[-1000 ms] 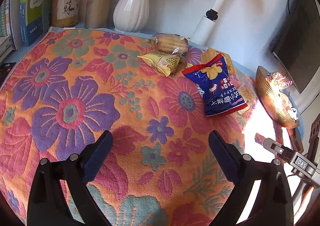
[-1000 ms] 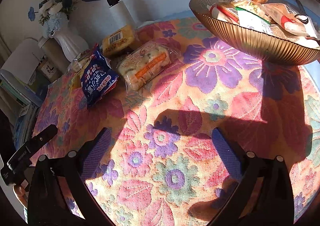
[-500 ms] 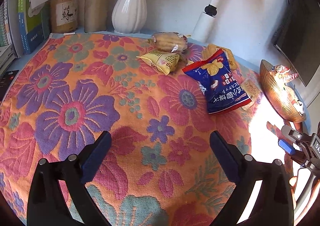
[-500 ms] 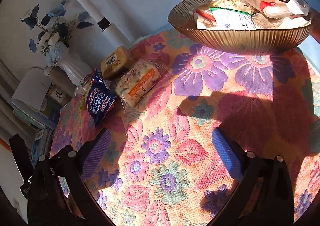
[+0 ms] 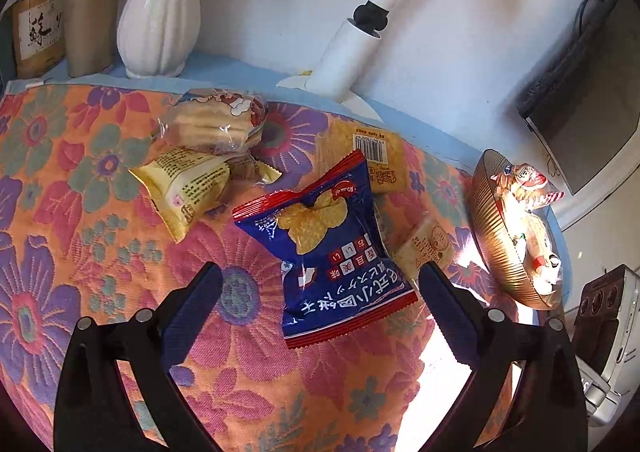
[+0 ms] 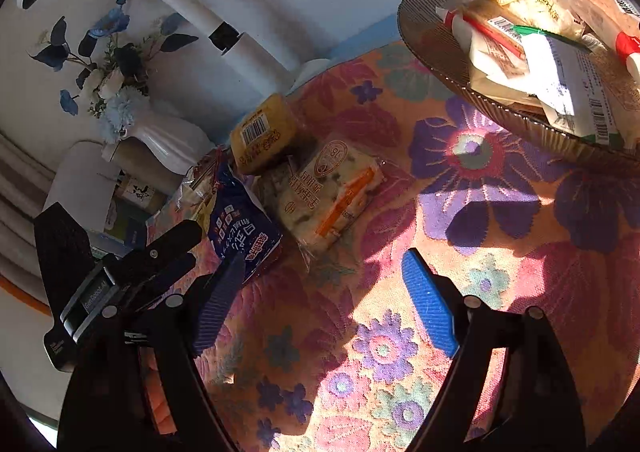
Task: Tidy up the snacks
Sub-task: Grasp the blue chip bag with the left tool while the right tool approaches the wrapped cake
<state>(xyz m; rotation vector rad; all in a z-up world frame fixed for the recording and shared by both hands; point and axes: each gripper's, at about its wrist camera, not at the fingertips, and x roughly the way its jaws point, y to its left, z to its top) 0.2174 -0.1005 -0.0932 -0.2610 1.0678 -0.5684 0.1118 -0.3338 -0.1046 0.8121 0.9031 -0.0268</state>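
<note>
- left wrist view: the left gripper is hanging open over the floral cloth, its fingers flanking the blue chip bag lying flat just ahead.
- right wrist view: the right gripper is also spreading wide, empty; the clear cracker pack is lying ahead, the snack bowl far right.

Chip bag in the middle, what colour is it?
The chip bag is dark blue with red edges, clearest in the left wrist view.
</note>
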